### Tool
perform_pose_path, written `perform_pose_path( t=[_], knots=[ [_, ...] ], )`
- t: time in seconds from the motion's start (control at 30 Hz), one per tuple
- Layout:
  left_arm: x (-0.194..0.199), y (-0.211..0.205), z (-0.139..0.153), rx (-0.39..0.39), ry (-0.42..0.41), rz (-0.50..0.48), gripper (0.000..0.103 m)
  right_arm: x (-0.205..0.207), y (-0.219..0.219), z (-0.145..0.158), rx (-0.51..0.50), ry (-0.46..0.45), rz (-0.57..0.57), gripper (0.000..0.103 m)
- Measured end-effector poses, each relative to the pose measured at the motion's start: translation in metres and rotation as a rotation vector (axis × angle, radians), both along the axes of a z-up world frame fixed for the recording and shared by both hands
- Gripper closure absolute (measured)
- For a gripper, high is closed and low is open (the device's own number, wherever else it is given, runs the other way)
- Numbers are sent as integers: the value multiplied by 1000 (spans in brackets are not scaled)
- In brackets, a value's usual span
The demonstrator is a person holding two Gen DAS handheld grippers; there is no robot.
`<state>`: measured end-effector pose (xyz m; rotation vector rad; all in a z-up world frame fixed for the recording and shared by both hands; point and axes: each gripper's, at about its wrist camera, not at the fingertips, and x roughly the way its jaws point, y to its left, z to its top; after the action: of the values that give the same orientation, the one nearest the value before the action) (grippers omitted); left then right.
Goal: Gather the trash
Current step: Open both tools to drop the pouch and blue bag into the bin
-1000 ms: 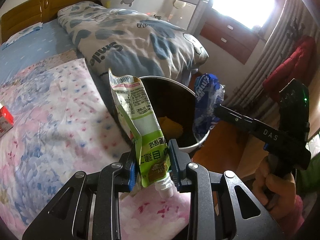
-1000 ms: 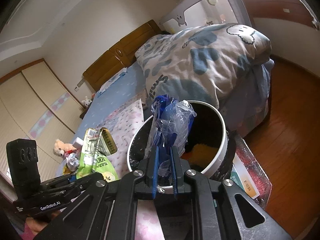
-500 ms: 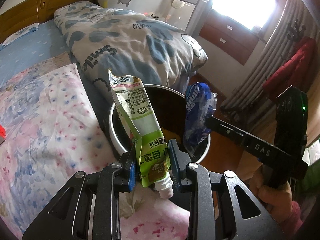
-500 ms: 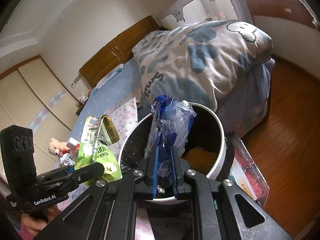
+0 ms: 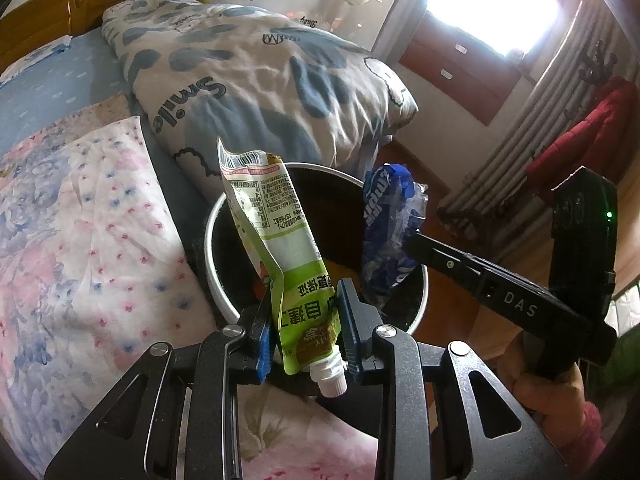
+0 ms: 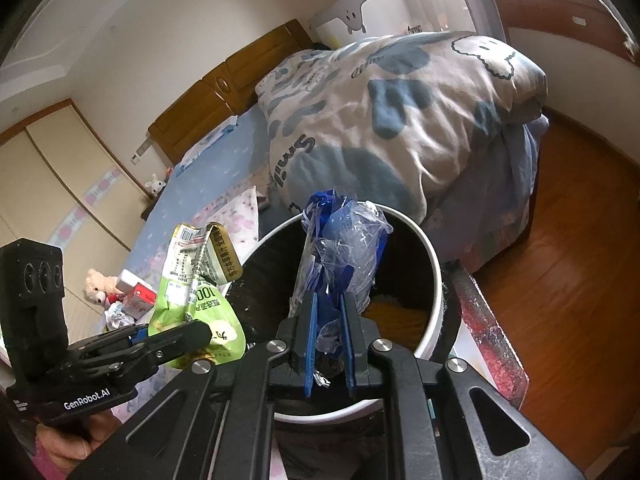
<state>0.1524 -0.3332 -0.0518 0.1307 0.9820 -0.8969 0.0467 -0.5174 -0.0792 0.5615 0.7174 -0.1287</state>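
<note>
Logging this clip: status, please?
Left gripper clamps green pouch. Right gripper clamps blue wrapper. Both over trash bin. Nothing blocking.

Glossy foil drink pouch (image 5: 280, 264), crinkly clear-blue plastic wrapper (image 6: 340, 256), smooth white-rimmed bin (image 6: 434, 280), soft cotton quilt (image 5: 260, 76), polished wooden floor (image 6: 576, 248).

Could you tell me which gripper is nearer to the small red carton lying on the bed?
Left. The left gripper is beside the red carton; the right gripper is farther off, over the bin.
</note>
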Motion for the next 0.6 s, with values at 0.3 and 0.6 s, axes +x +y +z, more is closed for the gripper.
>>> perform_pose_path(
  t=[0.3, 0.6],
  knots=[
    [5, -11, -3, 8, 8, -20, 75, 6, -2, -3, -5, 15, -1, 88],
    [1, 4, -4, -18, 15, 5, 47, 5, -10, -6, 29, 19, -33, 64]
  ],
)
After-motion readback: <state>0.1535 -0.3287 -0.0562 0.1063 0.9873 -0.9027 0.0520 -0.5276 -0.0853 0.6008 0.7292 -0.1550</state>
